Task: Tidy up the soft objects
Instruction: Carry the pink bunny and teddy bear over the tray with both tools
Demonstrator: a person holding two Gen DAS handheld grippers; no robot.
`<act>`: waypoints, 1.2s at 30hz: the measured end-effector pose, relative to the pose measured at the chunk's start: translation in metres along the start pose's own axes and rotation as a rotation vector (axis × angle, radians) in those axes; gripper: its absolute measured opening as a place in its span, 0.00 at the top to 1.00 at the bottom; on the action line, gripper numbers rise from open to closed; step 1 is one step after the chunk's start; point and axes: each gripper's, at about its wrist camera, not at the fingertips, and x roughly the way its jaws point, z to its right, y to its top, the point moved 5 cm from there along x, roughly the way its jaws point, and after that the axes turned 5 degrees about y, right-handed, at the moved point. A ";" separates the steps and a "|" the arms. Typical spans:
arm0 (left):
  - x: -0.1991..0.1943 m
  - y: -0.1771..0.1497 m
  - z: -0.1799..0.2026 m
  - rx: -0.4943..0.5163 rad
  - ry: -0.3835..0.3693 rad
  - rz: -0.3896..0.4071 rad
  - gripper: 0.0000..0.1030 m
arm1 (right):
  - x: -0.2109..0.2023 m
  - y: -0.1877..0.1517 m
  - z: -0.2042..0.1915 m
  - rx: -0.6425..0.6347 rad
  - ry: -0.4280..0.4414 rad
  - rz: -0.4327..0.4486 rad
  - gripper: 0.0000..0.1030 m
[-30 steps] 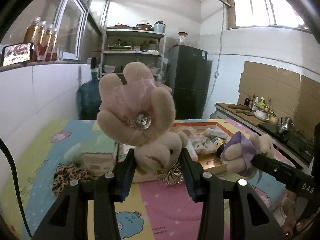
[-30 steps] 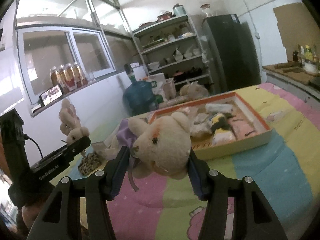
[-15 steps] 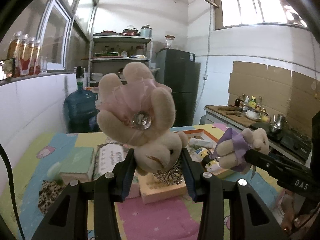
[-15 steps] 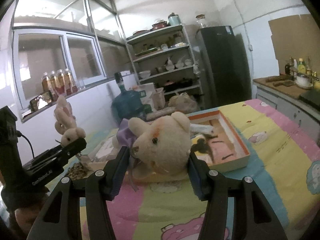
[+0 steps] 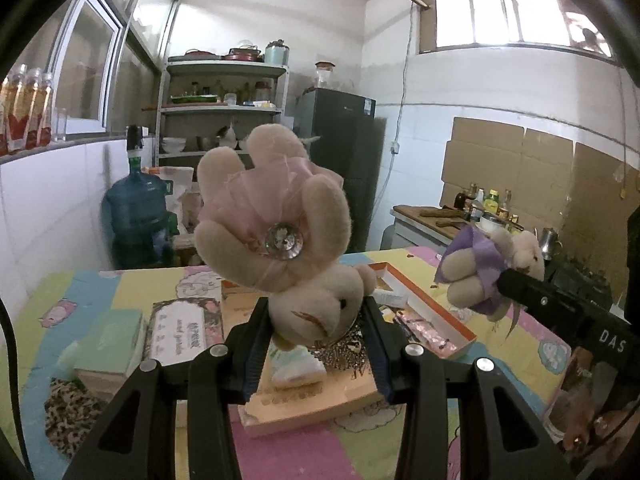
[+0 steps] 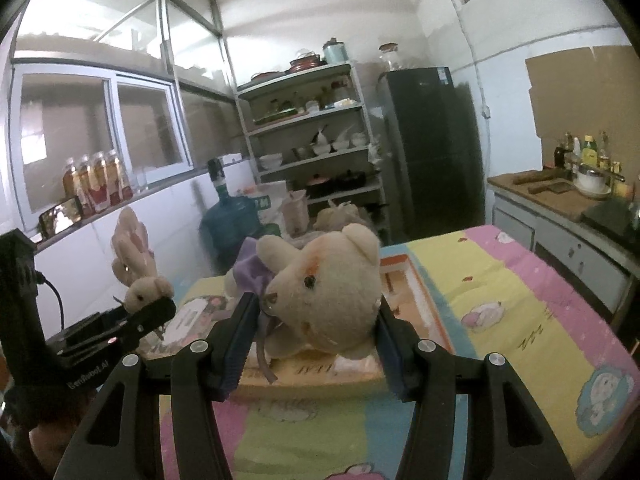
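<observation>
My left gripper [image 5: 316,340] is shut on the head of a beige plush bear with a pink tulle dress and a gem [image 5: 276,216], held upside down above the table. My right gripper [image 6: 316,332] is shut on the head of a beige plush bear with a purple bow [image 6: 324,280]. In the left wrist view the purple-bow bear [image 5: 480,272] hangs at the right. In the right wrist view the pink bear [image 6: 136,268] shows at the left, in the left gripper.
An orange-rimmed box [image 5: 432,312] holding small items and a flat cardboard lid [image 5: 316,396] lie on the patterned tablecloth [image 6: 520,320]. A green box [image 5: 112,344] and a leopard-print cloth [image 5: 68,412] lie at the left. A water jug [image 5: 136,216], shelves and a fridge stand behind.
Both grippers, each still holding its bear, have moved forward over the table toward the orange-rimmed box. The box and cardboard lid now lie closer beneath them.
</observation>
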 end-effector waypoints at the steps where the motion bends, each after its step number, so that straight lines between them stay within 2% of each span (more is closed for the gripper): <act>1: 0.003 0.002 0.000 -0.003 -0.002 -0.003 0.57 | 0.001 0.002 0.002 0.000 -0.005 0.001 0.44; 8: 0.023 0.009 0.004 -0.017 -0.009 -0.031 0.57 | 0.018 0.016 0.025 0.022 -0.024 -0.010 0.44; 13: 0.045 0.010 0.008 -0.034 -0.034 -0.080 0.57 | 0.036 0.016 0.041 0.042 -0.037 -0.046 0.44; 23: 0.088 -0.008 0.025 -0.067 -0.078 -0.154 0.57 | 0.087 -0.011 0.067 0.102 -0.053 -0.152 0.44; 30: 0.117 -0.028 0.037 -0.034 -0.085 -0.238 0.57 | 0.115 -0.026 0.080 0.107 -0.072 -0.211 0.44; 36: 0.127 -0.035 0.040 -0.032 -0.088 -0.265 0.57 | 0.128 -0.032 0.084 0.110 -0.073 -0.236 0.44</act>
